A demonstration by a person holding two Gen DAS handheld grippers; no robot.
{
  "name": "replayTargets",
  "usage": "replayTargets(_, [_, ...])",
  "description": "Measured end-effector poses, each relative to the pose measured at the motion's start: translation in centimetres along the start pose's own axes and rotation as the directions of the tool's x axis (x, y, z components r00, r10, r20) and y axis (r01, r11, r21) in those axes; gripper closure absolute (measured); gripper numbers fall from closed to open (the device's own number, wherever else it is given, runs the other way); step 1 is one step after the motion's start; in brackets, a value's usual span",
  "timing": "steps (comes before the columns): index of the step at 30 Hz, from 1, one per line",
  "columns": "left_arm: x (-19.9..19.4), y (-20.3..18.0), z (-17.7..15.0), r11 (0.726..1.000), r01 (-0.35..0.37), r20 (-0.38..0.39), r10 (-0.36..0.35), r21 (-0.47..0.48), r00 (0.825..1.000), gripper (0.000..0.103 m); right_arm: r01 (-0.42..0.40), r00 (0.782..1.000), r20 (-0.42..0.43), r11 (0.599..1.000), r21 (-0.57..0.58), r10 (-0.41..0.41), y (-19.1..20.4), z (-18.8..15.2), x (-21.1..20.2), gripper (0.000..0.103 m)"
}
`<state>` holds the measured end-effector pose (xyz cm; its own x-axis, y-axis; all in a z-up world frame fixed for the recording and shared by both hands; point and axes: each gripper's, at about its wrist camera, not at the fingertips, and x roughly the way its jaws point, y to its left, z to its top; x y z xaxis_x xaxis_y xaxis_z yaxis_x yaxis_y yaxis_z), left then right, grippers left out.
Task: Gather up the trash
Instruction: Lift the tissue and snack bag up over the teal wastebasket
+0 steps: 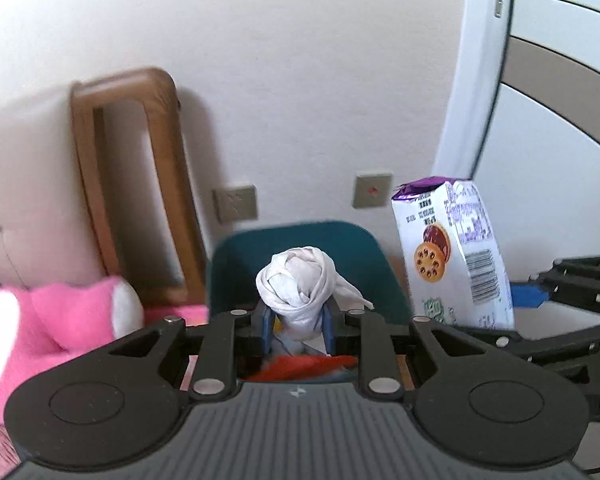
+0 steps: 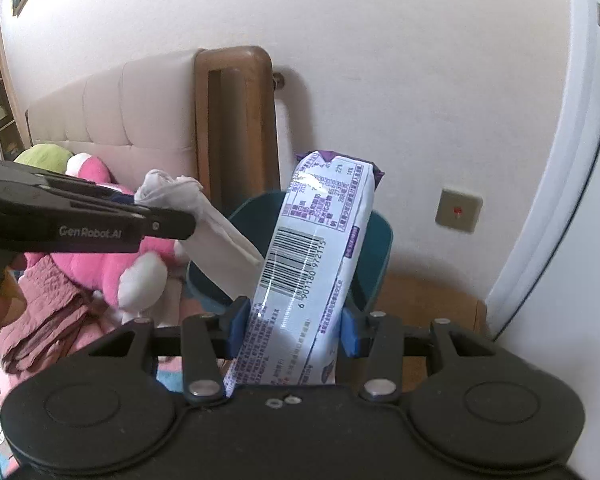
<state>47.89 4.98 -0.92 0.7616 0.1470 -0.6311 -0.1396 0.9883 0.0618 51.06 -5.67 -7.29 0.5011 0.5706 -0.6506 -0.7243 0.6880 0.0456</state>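
Observation:
My left gripper (image 1: 298, 322) is shut on a crumpled white tissue (image 1: 300, 284) and holds it in front of the dark teal trash bin (image 1: 352, 248). The tissue (image 2: 172, 192) and the left gripper (image 2: 192, 220) also show in the right wrist view, at the left of the bin (image 2: 376, 252). My right gripper (image 2: 294, 328) is shut on a white and purple biscuit packet (image 2: 312, 256), held upright in front of the bin. The packet (image 1: 456, 252) and the right gripper (image 1: 524, 296) appear at the right of the left wrist view.
A pink plush toy (image 1: 72, 316) lies on the bed at the left, against a beige headboard with a wooden frame (image 1: 140, 184). A white wall with two switch plates (image 1: 374, 190) is behind the bin. A wooden nightstand (image 2: 428, 300) stands under the bin.

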Motion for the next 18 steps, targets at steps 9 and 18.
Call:
replayTargets(9, [4.9,2.0,2.1,0.999,-0.034,-0.067,0.033,-0.010,0.997,0.080,0.090,0.995,0.041,0.991,-0.100,-0.087,0.7,4.0,3.9,0.058])
replayTargets(18, [9.5,2.2,1.1,0.998,-0.064,-0.182,0.065,0.008,0.981,0.080,0.116,0.992,-0.034,0.991,-0.071,-0.119,0.1,4.4,9.3,0.058])
